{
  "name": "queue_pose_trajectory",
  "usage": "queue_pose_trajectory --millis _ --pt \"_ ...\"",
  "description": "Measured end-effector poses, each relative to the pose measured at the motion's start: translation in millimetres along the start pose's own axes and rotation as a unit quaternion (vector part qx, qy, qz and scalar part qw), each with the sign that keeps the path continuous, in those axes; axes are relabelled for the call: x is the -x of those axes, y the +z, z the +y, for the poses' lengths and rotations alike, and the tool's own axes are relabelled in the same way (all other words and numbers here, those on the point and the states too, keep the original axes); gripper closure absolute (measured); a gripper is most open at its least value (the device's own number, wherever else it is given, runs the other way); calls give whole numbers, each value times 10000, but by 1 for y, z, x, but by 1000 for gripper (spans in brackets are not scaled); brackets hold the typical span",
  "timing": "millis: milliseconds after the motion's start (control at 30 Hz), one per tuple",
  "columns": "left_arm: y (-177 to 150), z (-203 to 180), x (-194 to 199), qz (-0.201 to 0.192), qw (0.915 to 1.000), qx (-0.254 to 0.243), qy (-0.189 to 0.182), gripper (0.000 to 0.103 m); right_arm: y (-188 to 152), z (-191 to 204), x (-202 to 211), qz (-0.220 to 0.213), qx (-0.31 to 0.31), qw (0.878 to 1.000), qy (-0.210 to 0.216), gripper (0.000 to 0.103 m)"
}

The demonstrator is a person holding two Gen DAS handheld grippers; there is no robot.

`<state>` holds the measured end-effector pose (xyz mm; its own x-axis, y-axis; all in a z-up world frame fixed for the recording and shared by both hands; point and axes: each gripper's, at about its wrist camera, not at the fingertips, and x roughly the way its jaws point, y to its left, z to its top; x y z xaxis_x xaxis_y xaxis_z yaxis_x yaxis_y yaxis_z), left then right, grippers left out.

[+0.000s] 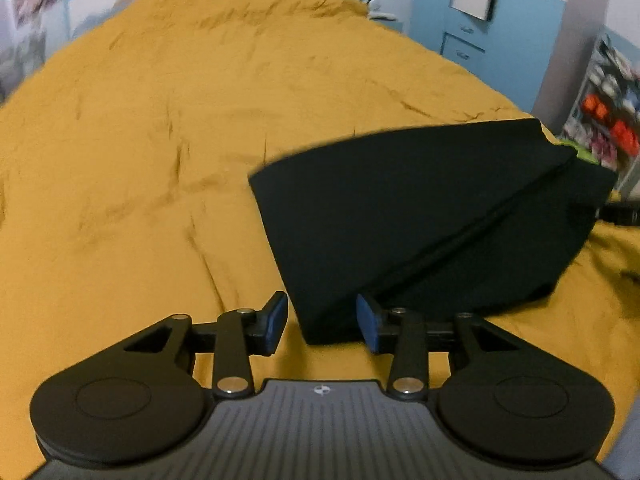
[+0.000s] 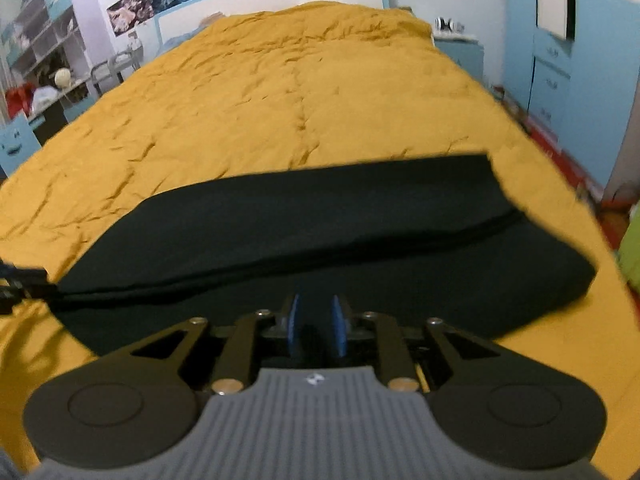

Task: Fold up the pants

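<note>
The black pants (image 1: 420,216) lie folded flat on the mustard bed cover (image 1: 160,140), with a seam running slantwise across the top layer. In the left wrist view my left gripper (image 1: 322,322) is open, its blue pads (image 1: 276,322) set wide apart on either side of the pants' near corner without pressing on it. In the right wrist view the pants (image 2: 320,224) stretch across the picture. My right gripper (image 2: 317,326) hovers over their near edge with its blue pads (image 2: 295,326) a narrow gap apart. The gap is dark, and no cloth is lifted by it.
The bed cover (image 2: 280,100) spreads far ahead and to the left. Blue cabinets (image 2: 552,72) and a nightstand (image 2: 456,44) stand along the right wall. A shelf unit (image 2: 44,40) and desk are at the left. The bed's edge drops off close to the pants' right end.
</note>
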<state>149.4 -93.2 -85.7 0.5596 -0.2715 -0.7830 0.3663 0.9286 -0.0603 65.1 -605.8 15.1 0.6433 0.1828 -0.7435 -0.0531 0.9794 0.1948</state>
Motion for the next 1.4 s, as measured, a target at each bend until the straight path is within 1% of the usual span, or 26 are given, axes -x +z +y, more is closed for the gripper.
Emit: queue_pose_trajectory --millis 67,100,167,233,300,333,367,400,433,567,600,633,667,700,733,767,800,833,900,933,1000,1067,1167,1333,1367,1400 --pt "-6 5 -3 -67 9990 428 57 56 -8 5 -2 62 -44 10000 57 88" --pt "-7 8 -6 32 9980 627 13 58 -12 9 -2 72 -8 10000 48 88" --pt "-9 13 -10 120 9961 851 -190 83 -18 14 -4 72 42 10000 -16 87" --pt "-12 16 -9 154 9955 930 -135 91 -22 17 -5 86 85 9999 -59 87" --pt "-14 22 -9 256 9934 1097 -193 96 -26 19 -7 130 152 9997 -128 88" --pt "-16 24 -10 318 9935 1084 -168 101 -29 20 -8 149 174 9996 -157 88" --pt "-19 24 -11 406 9935 1061 -48 103 -31 19 -10 178 172 9995 -170 88" --pt "-22 25 -13 455 9936 1030 121 103 -32 17 -12 220 155 9995 -178 88" --pt "-25 29 -13 483 9929 1069 186 103 -33 15 -15 250 124 9994 -189 88" --pt "-29 37 -3 398 9914 1243 10 103 -36 16 -13 270 161 9993 -224 88" --pt "-27 41 1 307 9908 1314 -75 103 -35 17 -12 281 186 9992 -232 88" --pt "-26 45 7 174 9895 1421 -179 98 -34 17 -10 285 186 9992 -225 88" --pt "-23 49 11 42 9880 1517 -269 88 -31 16 -8 264 180 9993 -196 87" --pt "-19 55 14 -79 9857 1638 -394 82 -29 15 -4 213 169 9995 -142 86" --pt "-14 61 16 -172 9823 1785 -539 69 -26 14 0 157 143 9997 -88 86" --pt "-8 63 13 -245 9788 1926 -658 60 -22 12 3 103 113 9999 -43 85" --pt "-3 69 11 -303 9750 2057 -788 59 -19 10 7 40 67 10000 1 80" --pt "3 74 5 -309 9711 2183 -916 59 -16 8 10 -10 22 10000 29 78" --pt "12 85 -13 -191 9607 2517 -1153 55 -11 6 15 -91 -9 10000 29 78" --pt "15 91 -23 -124 9539 2710 -1282 54 -8 6 17 -121 5 9999 10 78" --pt "18 99 -42 -24 9403 3060 -1488 54 -4 6 19 -173 26 9998 -1 77" --pt "20 104 -59 65 9320 3260 -1586 53 -1 7 20 -208 30 9998 36 76" --pt "17 109 -81 222 9222 3463 -1707 53 2 7 19 -236 80 9997 10 75" --pt "8 116 -104 156 9026 3776 -2059 55 6 1 9 -169 -27 9999 -17 74" --pt "7 116 -105 120 9006 3791 -2122 65 6 -1 6 -147 -64 9999 -36 74" --pt "6 114 -106 79 8993 3808 -2149 71 6 -4 3 -121 -96 9999 -61 74"
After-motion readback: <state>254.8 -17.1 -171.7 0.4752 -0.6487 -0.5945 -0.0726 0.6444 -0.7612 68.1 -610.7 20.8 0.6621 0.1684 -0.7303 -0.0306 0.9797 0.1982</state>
